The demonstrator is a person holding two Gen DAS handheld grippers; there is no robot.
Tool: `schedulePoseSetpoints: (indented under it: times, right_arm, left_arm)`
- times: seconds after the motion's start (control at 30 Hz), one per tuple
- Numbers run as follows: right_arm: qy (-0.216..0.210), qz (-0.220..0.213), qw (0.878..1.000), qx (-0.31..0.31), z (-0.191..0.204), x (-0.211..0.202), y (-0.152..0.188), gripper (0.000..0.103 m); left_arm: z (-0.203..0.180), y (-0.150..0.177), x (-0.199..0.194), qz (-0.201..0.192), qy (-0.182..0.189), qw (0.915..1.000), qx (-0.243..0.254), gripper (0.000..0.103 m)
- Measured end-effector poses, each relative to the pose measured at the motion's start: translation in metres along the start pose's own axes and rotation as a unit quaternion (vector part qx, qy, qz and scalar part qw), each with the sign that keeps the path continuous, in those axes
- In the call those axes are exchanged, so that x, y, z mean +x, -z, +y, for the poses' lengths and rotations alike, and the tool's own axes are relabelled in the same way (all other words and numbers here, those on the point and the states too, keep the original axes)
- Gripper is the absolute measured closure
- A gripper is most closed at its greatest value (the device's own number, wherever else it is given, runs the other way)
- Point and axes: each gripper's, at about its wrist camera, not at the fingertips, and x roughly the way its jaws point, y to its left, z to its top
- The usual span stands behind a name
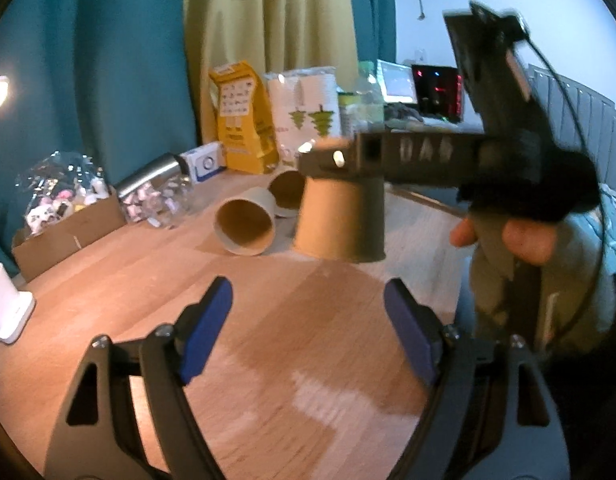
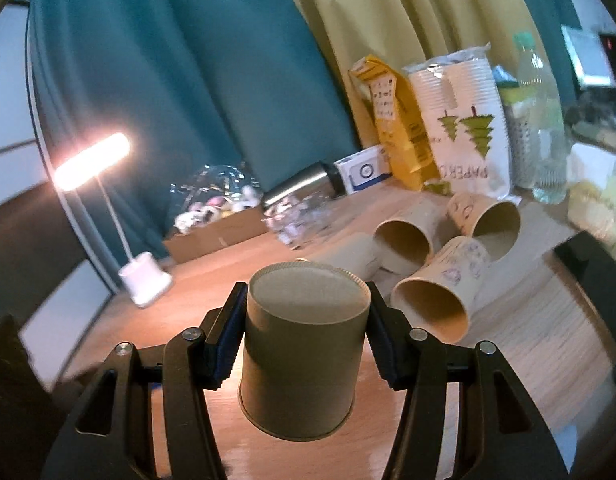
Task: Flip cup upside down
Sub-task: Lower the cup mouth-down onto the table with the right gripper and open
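Observation:
A brown paper cup point(image 2: 304, 344) is held upside down, base up and rim down, between the blue pads of my right gripper point(image 2: 306, 320), a little above the wooden table point(image 2: 527, 340). In the left wrist view the same cup point(image 1: 341, 220) hangs under my right gripper point(image 1: 339, 158), its rim close to the table. My left gripper point(image 1: 308, 320) is open and empty, low over the table in front of that cup.
Several other paper cups lie on their sides behind point(image 2: 435, 296) point(image 2: 405, 242) point(image 2: 487, 216) point(image 1: 248, 224). A lit desk lamp point(image 2: 144, 280), a cardboard box point(image 1: 68, 236), a steel flask point(image 1: 152, 180), a yellow carton point(image 1: 244, 116), a cup sleeve pack point(image 2: 463, 120) and a bottle point(image 2: 543, 120) line the back.

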Motion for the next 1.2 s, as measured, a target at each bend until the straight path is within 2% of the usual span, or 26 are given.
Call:
schedulePoseSetpoints:
  times: [0.17, 0.37, 0.73, 0.77, 0.8, 0.87, 1.2]
  right_arm:
    - [0.051, 0.013, 0.997, -0.054, 0.006, 0.021, 0.019, 0.044]
    - [0.076, 0.010, 0.992, -0.102, 0.022, 0.031, 0.031, 0.044]
    - [0.096, 0.013, 0.988, -0.122, 0.027, 0.039, 0.035, 0.044]
    - [0.098, 0.015, 0.988, -0.121, 0.026, 0.039, 0.035, 0.042]
    - [0.098, 0.016, 0.988, -0.120, 0.026, 0.039, 0.036, 0.035]
    - [0.096, 0.017, 0.988, -0.120, 0.025, 0.039, 0.036, 0.030]
    - [0.094, 0.007, 0.990, -0.103, 0.023, 0.016, 0.040, 0.030]
  left_arm:
    - [0.027, -0.003, -0.007, -0.018, -0.027, 0.9986, -0.041, 0.023]
    - [0.057, -0.006, -0.009, -0.034, -0.046, 0.9941, -0.092, 0.023]
    - [0.057, -0.002, -0.002, -0.020, -0.045, 0.9946, -0.091, 0.023]
    - [0.057, -0.003, -0.001, -0.020, -0.045, 0.9946, -0.091, 0.023]
    - [0.057, -0.003, -0.001, -0.019, -0.045, 0.9946, -0.092, 0.023]
    - [0.056, -0.003, -0.001, -0.018, -0.045, 0.9945, -0.092, 0.023]
    - [0.049, -0.002, 0.000, -0.017, -0.034, 0.9962, -0.079, 0.023]
